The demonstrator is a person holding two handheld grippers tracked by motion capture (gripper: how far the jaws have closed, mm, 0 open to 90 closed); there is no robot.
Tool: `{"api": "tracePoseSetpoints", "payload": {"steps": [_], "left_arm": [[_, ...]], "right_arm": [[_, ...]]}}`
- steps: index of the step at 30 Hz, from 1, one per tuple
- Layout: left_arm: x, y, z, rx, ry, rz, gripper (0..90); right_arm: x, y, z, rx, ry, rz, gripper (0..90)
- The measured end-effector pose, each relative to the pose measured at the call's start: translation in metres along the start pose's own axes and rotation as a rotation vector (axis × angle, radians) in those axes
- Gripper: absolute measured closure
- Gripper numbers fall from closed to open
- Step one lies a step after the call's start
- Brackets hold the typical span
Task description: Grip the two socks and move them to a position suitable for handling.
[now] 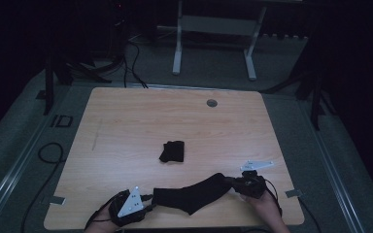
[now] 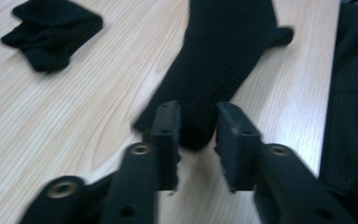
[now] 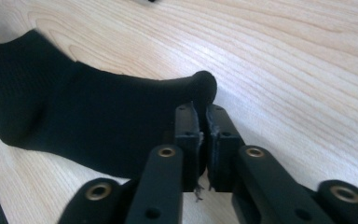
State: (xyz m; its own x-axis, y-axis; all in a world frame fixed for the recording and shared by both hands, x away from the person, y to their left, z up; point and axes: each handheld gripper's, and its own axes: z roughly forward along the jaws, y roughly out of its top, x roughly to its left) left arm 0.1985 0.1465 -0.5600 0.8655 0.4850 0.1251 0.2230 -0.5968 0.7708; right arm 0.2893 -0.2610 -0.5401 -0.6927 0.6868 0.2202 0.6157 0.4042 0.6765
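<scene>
Though unlabelled, black sock between fingers.

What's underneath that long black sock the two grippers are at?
Under the long sock lies the bare wooden table; light wood shows all around it. Whatever sits directly beneath the fabric is covered. The folded sock lies apart, farther back.

A: How many socks lie on the table?
B: Two: one stretched sock and one bundled sock.
A: And grippers?
B: Two: the left gripper and the right gripper.
</scene>
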Motion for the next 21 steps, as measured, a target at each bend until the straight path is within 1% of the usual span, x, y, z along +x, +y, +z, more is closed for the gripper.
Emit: {"api": "tracePoseSetpoints", "payload": {"steps": [1, 2, 3, 4, 5, 6, 7, 8, 9, 10, 11, 12, 13, 14, 16, 17, 19, 20, 21], "left_arm": [[0.002, -0.002, -0.002, 0.009, -0.007, -0.012, 64.4], [0.002, -0.002, -0.002, 0.009, -0.007, -0.012, 60.8], [0.005, -0.003, -0.003, 0.026, 0.017, -0.018, 60.8], [0.006, -0.003, -0.004, 0.029, 0.021, -0.028, 59.2], [0.008, -0.003, -0.005, 0.024, 0.026, -0.046, 56.8], [0.01, -0.002, -0.007, 0.012, 0.03, -0.073, 57.1], [0.011, -0.001, -0.008, 0.005, 0.033, -0.08, 58.4], [0.011, 0.001, -0.008, -0.012, 0.039, -0.095, 60.2], [0.012, 0.003, -0.008, -0.022, 0.039, -0.105, 65.3], [0.013, 0.007, -0.007, -0.034, 0.054, -0.118, 69.6], [0.012, 0.01, -0.007, -0.043, 0.068, -0.125, 76.4], [0.012, 0.014, -0.005, -0.06, 0.072, -0.138, 81.5], [0.012, 0.017, -0.003, -0.076, 0.073, -0.148, 88.4], [0.011, 0.022, 0.0, -0.086, 0.067, -0.155, 89.9], [0.007, 0.029, 0.006, -0.076, 0.049, -0.135, 90.0], [0.005, 0.033, 0.012, -0.062, 0.023, -0.13, 90.0], [0.002, 0.035, 0.02, -0.051, 0.008, -0.118, 90.0], [0.002, 0.035, 0.02, -0.051, 0.008, -0.118, 90.0], [0.002, 0.035, 0.029, -0.028, -0.015, -0.11, 90.0]], "right_arm": [[-0.001, -0.001, -0.001, 0.002, 0.001, 0.006, 74.0], [-0.001, -0.001, -0.001, 0.002, 0.001, 0.006, 74.0], [-0.004, -0.002, -0.001, 0.002, 0.0, 0.018, 68.1], [-0.007, -0.002, -0.004, 0.002, -0.012, 0.028, 61.8], [-0.008, -0.001, -0.005, 0.002, -0.013, 0.036, 58.3], [-0.009, 0.0, -0.007, 0.005, -0.012, 0.038, 56.4], [-0.007, 0.002, -0.01, -0.004, -0.028, 0.022, 60.9], [-0.006, 0.003, -0.012, -0.011, -0.038, 0.005, 64.2], [-0.003, 0.005, -0.015, -0.023, -0.053, -0.019, 72.6], [-0.001, 0.006, -0.017, -0.032, -0.064, -0.036, 78.6], [0.002, 0.009, -0.018, -0.048, -0.078, -0.06, 84.5], [0.003, 0.01, -0.018, -0.052, -0.076, -0.072, 87.0], [0.004, 0.012, -0.016, -0.049, -0.067, -0.08, 89.5], [0.005, 0.014, -0.014, -0.045, -0.061, -0.088, 89.6], [0.009, 0.016, -0.006, -0.019, -0.039, -0.117, 89.6], [0.01, 0.016, -0.003, -0.008, -0.038, -0.124, 89.6], [0.011, 0.015, 0.005, 0.012, -0.03, -0.143, 89.6], [0.011, 0.015, 0.005, 0.012, -0.03, -0.143, 89.6], [0.011, 0.014, 0.009, 0.017, -0.028, -0.148, 89.5]]}}
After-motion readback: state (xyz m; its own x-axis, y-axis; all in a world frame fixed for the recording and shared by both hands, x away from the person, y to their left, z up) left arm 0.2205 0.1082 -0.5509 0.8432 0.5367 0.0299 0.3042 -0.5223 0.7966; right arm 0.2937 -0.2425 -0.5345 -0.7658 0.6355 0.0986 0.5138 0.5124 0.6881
